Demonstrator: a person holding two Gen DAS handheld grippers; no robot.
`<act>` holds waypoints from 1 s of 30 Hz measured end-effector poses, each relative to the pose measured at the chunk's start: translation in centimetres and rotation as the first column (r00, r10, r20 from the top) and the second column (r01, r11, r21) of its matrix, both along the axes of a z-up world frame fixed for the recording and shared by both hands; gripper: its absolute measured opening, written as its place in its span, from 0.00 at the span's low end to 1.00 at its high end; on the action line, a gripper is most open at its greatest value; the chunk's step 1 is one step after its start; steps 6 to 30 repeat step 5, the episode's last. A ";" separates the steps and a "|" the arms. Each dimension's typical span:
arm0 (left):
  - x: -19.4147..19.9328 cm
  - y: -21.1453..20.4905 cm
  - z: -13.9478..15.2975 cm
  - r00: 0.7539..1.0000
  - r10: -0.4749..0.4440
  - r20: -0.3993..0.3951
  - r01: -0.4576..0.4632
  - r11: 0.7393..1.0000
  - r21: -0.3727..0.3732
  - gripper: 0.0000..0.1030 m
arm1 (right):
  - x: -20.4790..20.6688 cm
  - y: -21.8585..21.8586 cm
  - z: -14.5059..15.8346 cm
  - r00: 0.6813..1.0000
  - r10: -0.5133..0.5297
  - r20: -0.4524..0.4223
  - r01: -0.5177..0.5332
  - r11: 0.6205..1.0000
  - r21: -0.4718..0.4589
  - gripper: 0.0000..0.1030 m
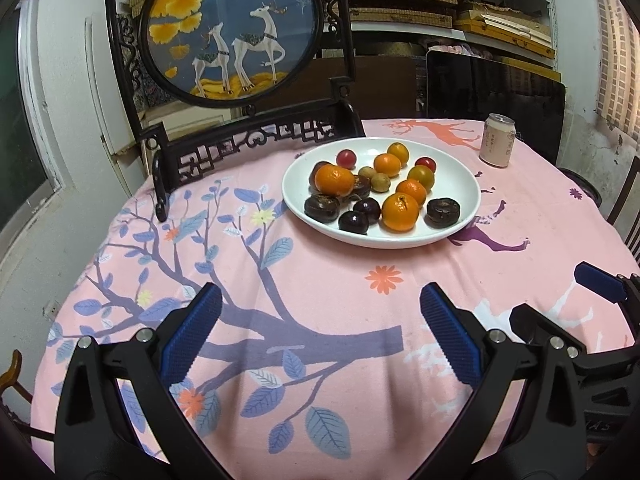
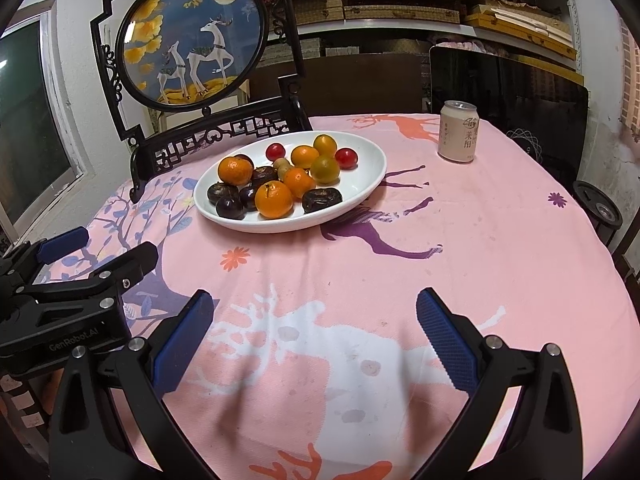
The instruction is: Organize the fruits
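Observation:
A white oval plate (image 1: 460, 178) sits at the far middle of the round table and also shows in the right wrist view (image 2: 366, 182). It holds several oranges (image 1: 400, 212), dark chestnut-like fruits (image 1: 322, 208), red cherry tomatoes (image 1: 346, 157) and small tan fruits (image 1: 380, 182). My left gripper (image 1: 320, 304) is open and empty, low over the near edge. My right gripper (image 2: 314, 308) is open and empty, beside the left one. Each gripper shows in the other's view: the right one (image 1: 560, 304) and the left one (image 2: 100, 246).
A pale drink can (image 1: 497, 140) stands at the far right of the table, also in the right wrist view (image 2: 459, 132). A black carved screen with a deer picture (image 1: 236, 28) stands behind the plate. The pink patterned cloth (image 1: 320, 276) covers the table.

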State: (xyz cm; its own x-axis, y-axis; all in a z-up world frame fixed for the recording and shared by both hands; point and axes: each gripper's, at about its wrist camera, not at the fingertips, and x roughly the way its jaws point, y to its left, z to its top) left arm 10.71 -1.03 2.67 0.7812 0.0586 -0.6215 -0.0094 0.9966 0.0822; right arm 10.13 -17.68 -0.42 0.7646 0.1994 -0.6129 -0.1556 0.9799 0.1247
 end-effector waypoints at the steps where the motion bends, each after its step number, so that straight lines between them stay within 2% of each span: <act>1: 0.1 -0.1 0.0 1.000 -0.002 0.000 0.002 1.000 0.001 0.98 | 0.1 -0.1 0.0 1.000 0.000 -0.002 0.000 1.000 0.001 0.99; 30: 0.2 -0.3 -0.1 1.000 0.001 0.000 -0.001 1.000 0.013 0.98 | 0.1 -0.1 0.0 1.000 -0.001 -0.010 0.001 1.000 -0.001 0.99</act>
